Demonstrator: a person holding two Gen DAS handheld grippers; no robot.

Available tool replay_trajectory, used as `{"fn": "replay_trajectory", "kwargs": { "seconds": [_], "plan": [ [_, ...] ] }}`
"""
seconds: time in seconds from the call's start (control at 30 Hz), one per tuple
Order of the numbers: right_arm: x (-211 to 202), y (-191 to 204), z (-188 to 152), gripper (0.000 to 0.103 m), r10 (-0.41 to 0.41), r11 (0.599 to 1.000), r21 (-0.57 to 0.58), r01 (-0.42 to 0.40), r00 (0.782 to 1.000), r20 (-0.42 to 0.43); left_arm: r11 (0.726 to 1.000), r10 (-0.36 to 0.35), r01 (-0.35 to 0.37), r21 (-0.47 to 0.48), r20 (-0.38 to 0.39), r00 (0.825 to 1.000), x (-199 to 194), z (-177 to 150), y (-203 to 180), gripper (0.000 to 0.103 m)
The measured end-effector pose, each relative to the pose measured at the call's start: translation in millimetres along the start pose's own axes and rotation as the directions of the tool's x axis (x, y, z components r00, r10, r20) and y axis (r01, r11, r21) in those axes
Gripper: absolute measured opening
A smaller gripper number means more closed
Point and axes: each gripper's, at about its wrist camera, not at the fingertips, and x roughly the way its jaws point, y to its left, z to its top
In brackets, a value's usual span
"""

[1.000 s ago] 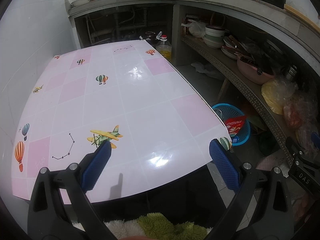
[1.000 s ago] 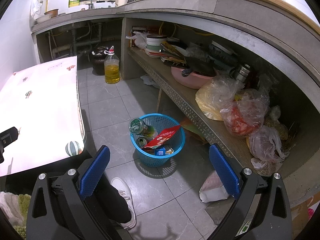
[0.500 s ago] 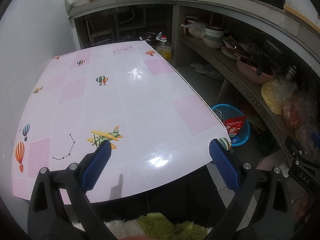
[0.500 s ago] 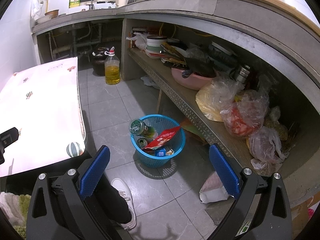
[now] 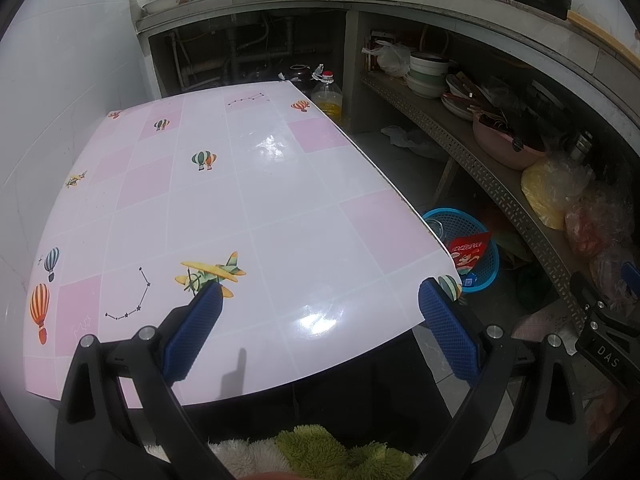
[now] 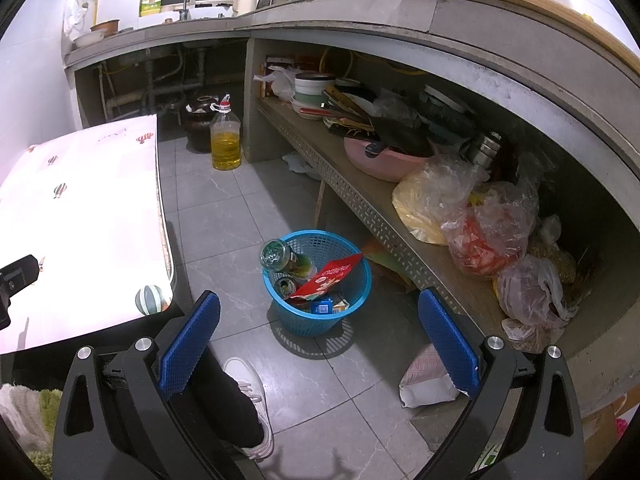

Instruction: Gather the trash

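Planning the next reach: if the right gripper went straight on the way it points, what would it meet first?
Probably the blue basket on the floor, which sits between the open right gripper's fingers in its view. The bottle leaning over the rim might be touched first; depth is unclear.

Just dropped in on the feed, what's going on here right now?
A person is collecting trash with a handheld gripper in each hand. Both are open and empty: the left gripper hangs over the near edge of the pink-checked table, the right gripper points down at the floor. The blue basket on the floor beside the table already holds a bottle, a red packet and smaller scraps. The visible tabletop carries no loose items.
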Motion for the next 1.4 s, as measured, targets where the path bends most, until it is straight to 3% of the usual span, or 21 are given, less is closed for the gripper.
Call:
{"fn": "replay_trajectory", "kwargs": {
  "seconds": [1.4],
  "plan": [
    [0, 4, 0, 0.096, 0.0, 1.0, 0.002, 0.0, 1.0, -0.005, 1.0, -0.008, 0.008, -0.011, -0.039, 0.999, 8, 0, 11, 0.094]
  ]
}}
